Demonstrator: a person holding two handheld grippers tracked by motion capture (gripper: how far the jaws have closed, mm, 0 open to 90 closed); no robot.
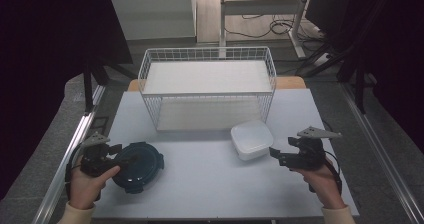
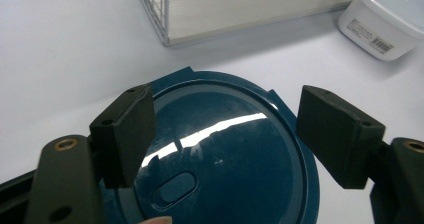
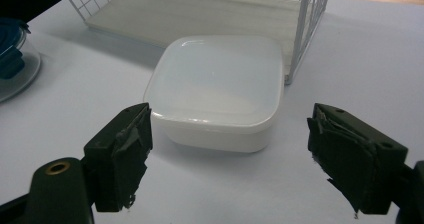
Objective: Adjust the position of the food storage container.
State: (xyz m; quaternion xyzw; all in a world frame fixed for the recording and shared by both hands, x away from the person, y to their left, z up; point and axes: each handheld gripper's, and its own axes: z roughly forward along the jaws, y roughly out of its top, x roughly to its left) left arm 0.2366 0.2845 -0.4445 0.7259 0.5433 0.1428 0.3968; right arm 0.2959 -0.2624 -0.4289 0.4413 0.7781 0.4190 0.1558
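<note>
Table, seen from beside the person.

Item: round blue container (image 1: 137, 166), lid on, near the front left of the table (image 1: 210, 184). The left gripper (image 1: 116, 151) hovers over its lid, jaws spread wide to either side of it, gripping nothing.

Item: white square tub (image 1: 251, 139), lidded, right of centre, just in front of the wire basket (image 1: 207, 86). The right gripper (image 1: 278, 156) sits just short of it, jaws spread, empty.

Item: wire basket, at the back, with a pale board on its floor.

Handling note: both containers are probably bound for the basket. The blue lid looks glossy and wider than an easy pinch, so take its rim. For the tub, square the jaws across opposite walls, below the lid lip, before closing.
</note>
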